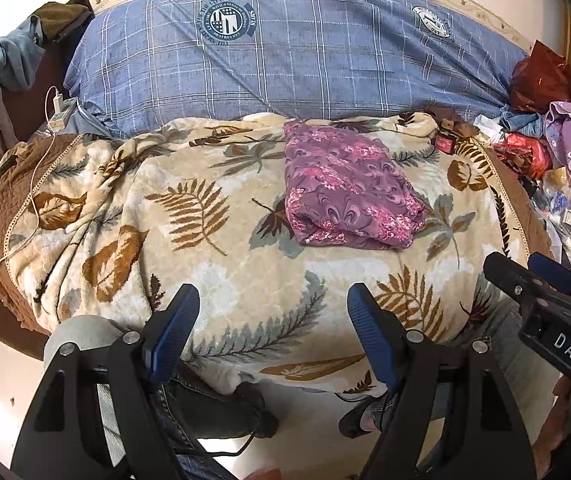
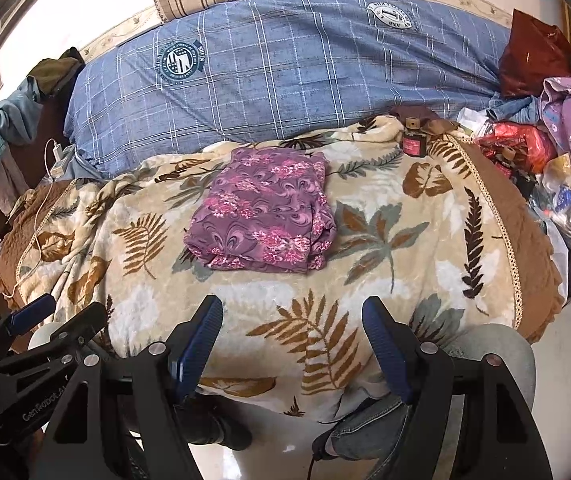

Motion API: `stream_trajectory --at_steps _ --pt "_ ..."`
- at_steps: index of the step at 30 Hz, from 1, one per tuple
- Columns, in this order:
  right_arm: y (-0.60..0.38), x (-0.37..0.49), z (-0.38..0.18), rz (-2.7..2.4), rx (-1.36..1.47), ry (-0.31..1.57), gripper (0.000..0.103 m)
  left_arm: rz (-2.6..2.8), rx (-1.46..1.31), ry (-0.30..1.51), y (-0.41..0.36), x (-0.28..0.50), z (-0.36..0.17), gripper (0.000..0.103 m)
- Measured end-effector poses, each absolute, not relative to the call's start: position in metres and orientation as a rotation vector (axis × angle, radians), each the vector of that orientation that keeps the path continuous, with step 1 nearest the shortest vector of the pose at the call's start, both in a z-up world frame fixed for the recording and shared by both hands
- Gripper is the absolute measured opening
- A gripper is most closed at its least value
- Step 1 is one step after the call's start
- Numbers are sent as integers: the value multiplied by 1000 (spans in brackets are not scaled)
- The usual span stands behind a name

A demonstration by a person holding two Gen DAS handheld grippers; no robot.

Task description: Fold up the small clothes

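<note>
A purple garment with pink flowers (image 1: 345, 188) lies folded into a thick rectangle on the leaf-patterned blanket (image 1: 213, 248); it also shows in the right wrist view (image 2: 265, 216). My left gripper (image 1: 273, 300) is open and empty, held back over the blanket's near edge, well short of the garment. My right gripper (image 2: 291, 312) is open and empty too, near the same edge. The right gripper also shows at the right in the left wrist view (image 1: 525, 270), and the left gripper at the lower left in the right wrist view (image 2: 71, 312).
A blue plaid duvet (image 1: 285, 60) lies behind the blanket. A small dark bottle (image 2: 413, 142) stands at the blanket's far right. Bags and clothes (image 2: 557, 140) pile at the right. A charger and cable (image 1: 59, 110) lie at the left. The person's legs (image 2: 365, 428) are below.
</note>
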State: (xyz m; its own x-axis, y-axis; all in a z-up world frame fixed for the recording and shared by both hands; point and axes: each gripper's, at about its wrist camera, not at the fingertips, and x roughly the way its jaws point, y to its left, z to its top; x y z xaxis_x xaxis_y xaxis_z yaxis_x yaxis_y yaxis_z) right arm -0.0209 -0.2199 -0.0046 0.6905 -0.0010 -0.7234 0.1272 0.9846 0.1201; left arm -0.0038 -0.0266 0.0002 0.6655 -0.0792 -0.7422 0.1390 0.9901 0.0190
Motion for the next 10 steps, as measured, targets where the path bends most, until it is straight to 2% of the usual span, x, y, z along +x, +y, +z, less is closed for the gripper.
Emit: stream_trajectory --at_steps 10 --pt "-226 -2 -18 -65 179 830 74 -158 70 859 -29 25 -18 76"
